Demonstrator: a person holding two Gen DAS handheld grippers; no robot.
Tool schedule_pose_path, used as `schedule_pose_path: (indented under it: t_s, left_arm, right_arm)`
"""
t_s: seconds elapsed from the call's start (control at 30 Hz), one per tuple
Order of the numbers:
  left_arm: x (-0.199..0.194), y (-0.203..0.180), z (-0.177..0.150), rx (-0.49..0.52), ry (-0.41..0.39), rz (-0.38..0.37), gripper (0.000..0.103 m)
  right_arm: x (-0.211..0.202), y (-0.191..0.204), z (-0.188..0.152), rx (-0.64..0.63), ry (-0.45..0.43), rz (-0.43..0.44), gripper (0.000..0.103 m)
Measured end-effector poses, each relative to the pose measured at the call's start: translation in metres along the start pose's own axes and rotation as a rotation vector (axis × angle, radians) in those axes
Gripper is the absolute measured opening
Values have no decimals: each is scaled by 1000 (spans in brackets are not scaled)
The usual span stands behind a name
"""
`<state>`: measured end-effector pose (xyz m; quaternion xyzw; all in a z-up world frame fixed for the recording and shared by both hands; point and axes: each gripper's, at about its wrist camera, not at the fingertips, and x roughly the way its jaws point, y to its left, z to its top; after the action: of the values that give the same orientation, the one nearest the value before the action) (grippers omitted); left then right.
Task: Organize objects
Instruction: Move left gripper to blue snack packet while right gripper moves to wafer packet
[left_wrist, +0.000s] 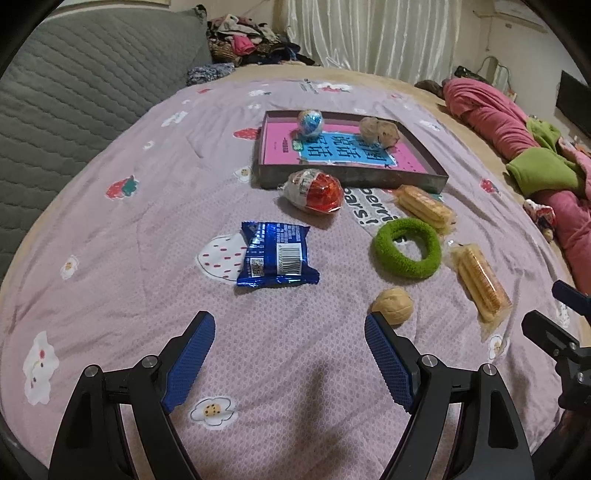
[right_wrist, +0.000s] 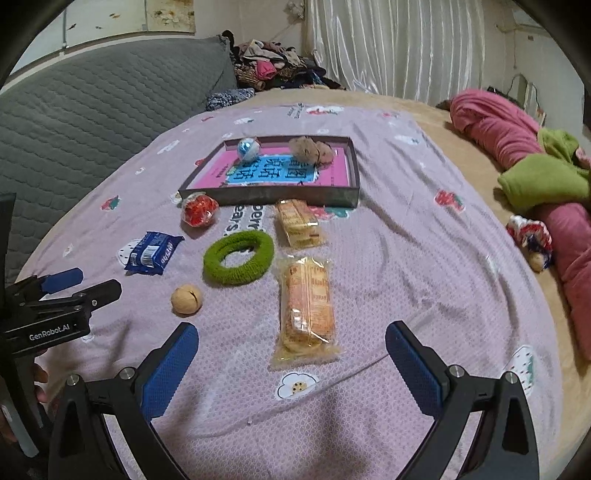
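Snacks (left_wrist: 275, 253) strewn before shallow box (right_wrist: 273, 194) (two inside).

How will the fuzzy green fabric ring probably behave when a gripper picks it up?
The fuzzy green fabric ring looks soft, so it will probably squash under the pads and sag. It seems light for its size. Lying flat on the lilac quilt, it is unlikely to roll.

Mounted on each gripper, angled down and forward along the blue fingers over the pink quilt (left_wrist: 129, 258); close to the bedding, far wall curtains at top; left view nearer the blue snack packet (left_wrist: 276, 254); both sharing the tray (right_wrist: 273, 195), green ring (right_wrist: 238, 256) and walnut (left_wrist: 393, 304).
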<state>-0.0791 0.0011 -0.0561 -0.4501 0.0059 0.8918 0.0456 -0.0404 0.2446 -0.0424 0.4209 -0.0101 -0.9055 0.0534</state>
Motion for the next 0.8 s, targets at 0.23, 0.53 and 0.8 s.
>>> schedule_pose_path:
  t_s: [0.23,0.53,0.8]
  left_arm:
    - [15,4,3,-12,14,-9,84]
    - [37,4,11,-16,41,-16,84]
    - [57,8,27,-42,49,-7,84]
  right_arm:
    - [16,-8,-1,25,25,3,102]
    - [34,-15,3,43,49,-4,102]
    - [44,-17,6,37,50,-32,102]
